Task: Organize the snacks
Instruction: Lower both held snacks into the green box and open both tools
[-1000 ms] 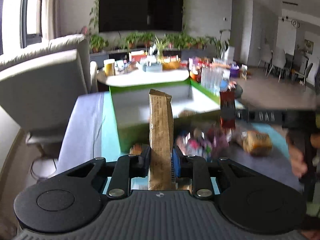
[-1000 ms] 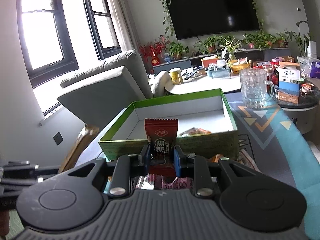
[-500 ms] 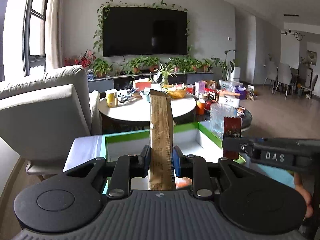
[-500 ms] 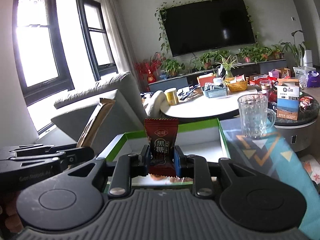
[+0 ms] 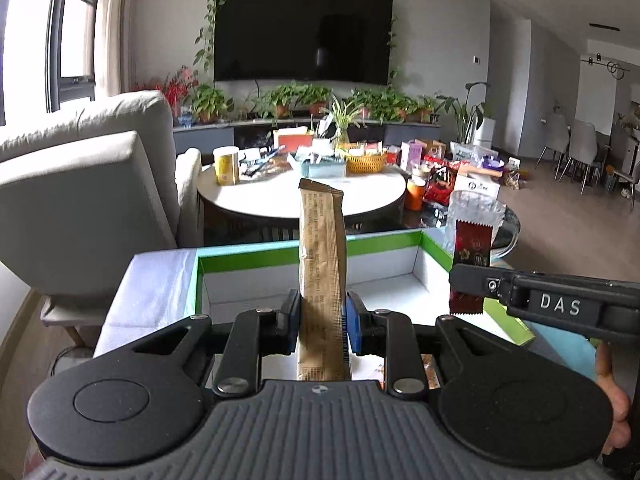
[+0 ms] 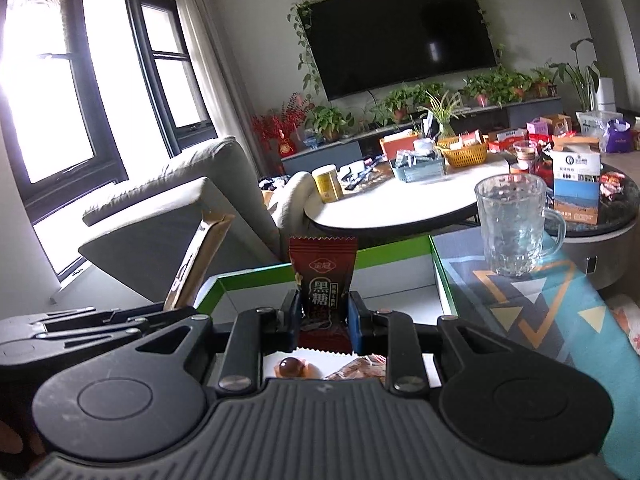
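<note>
tan stick packet (image 5: 322, 280) upright (creased), dark red candy wrapper (image 6: 323, 280)

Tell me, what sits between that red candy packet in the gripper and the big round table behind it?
In the right wrist view, only the green-edged box lies between the red candy packet and the round table: its white floor, then its far wall.

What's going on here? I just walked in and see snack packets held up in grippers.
A person is sorting snacks with a handheld gripper in each hand. The left gripper has its jaws shut on a tall brown packet, held upright. The right gripper grips a dark red candy packet. Both hang over the green-edged box, where a few wrapped sweets already lie. Neither packet has been dropped in yet.
</note>
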Demonstrator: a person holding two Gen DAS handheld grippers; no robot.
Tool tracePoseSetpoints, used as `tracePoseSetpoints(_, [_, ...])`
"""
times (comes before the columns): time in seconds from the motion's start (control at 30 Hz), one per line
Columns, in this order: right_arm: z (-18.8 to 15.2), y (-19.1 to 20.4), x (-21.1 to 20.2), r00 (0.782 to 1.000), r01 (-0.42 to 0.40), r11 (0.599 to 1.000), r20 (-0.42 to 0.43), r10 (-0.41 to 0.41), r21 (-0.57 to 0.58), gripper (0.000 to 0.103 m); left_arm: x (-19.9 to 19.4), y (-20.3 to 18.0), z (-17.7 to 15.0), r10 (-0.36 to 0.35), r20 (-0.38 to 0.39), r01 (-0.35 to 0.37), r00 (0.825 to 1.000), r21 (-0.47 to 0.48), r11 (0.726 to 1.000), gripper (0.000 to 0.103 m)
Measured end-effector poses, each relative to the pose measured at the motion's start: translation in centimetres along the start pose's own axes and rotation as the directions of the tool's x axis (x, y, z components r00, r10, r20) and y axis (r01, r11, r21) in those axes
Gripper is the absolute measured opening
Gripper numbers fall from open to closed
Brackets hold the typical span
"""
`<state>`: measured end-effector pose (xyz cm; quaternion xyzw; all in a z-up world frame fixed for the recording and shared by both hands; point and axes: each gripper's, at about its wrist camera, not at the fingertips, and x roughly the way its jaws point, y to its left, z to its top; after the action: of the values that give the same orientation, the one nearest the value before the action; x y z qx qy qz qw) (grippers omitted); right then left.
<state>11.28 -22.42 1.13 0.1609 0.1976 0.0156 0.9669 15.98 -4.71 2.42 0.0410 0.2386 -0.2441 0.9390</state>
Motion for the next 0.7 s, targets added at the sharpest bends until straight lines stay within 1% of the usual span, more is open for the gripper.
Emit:
tracePoseSetpoints(0.3, [-0.6,-0.4,2.1,0.998,0.019,1.000,-0.055,-0.018,0.024,0.031,2.3,0.3,-0.5,0.002,-0.054,-0.002,0.999,-0.011,1.000,0.022])
tracePoseSetpoints(0.47, [-1.1,-0.2,2.7,0.995,0.025,0.999,-0.094,-0.023,0.025,0.033,2.9,0.1,-1.2,0.001,-0.095,-0.003,0.995,-0.017,1.000,0.025])
tracePoseSetpoints(0.6, [-1.6,-0.3,3.0,0.990,0.038,0.999,-0.137,-0.032,0.038,0.033,2.7,0.3,-1.3,0.009,-0.093,-0.011,0.996,-0.021,1.000,0.026])
tracePoseSetpoints(0.7, [-1.9,-0.4,2.8,0.988,0.047,0.998,-0.152,-0.039,0.049,0.039,2.3,0.4,-1.1,0.012,-0.084,-0.014,0.996,-0.024,1.000,0.027])
